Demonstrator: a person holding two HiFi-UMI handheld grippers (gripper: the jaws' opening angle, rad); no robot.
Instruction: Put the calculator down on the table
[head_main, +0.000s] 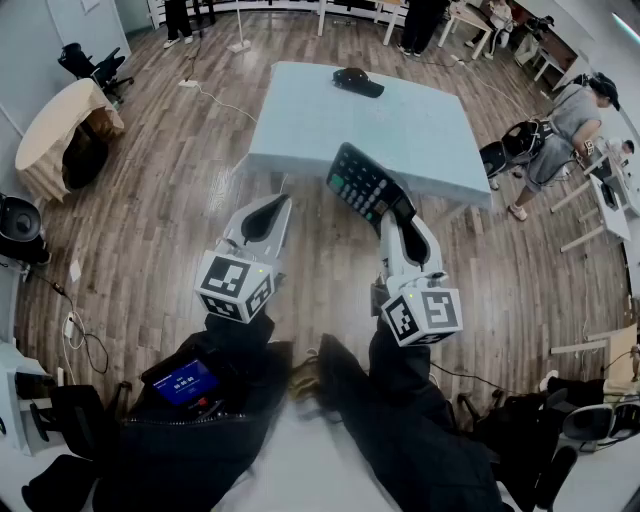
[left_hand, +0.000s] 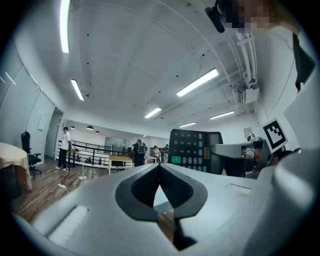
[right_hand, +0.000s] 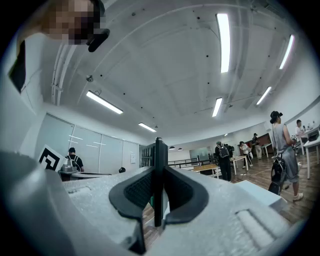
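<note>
A black calculator (head_main: 365, 185) with grey keys and one green key is held up in the air, short of the near edge of the light blue table (head_main: 420, 125). My right gripper (head_main: 400, 213) is shut on its lower end. In the right gripper view the calculator (right_hand: 159, 165) stands edge-on between the two pads, which press on both its faces. My left gripper (head_main: 262, 222) hovers to the left at about the same height, shut with nothing in it. From the left gripper view the calculator's keypad (left_hand: 191, 150) shows to the right beyond the shut left gripper (left_hand: 160, 169).
A black object (head_main: 357, 82) lies at the far side of the table. A cloth-covered round table (head_main: 55, 120) and office chair (head_main: 92, 66) stand at the left, with cables (head_main: 215, 95) on the wood floor. People (head_main: 565, 125) and desks are at the right and back.
</note>
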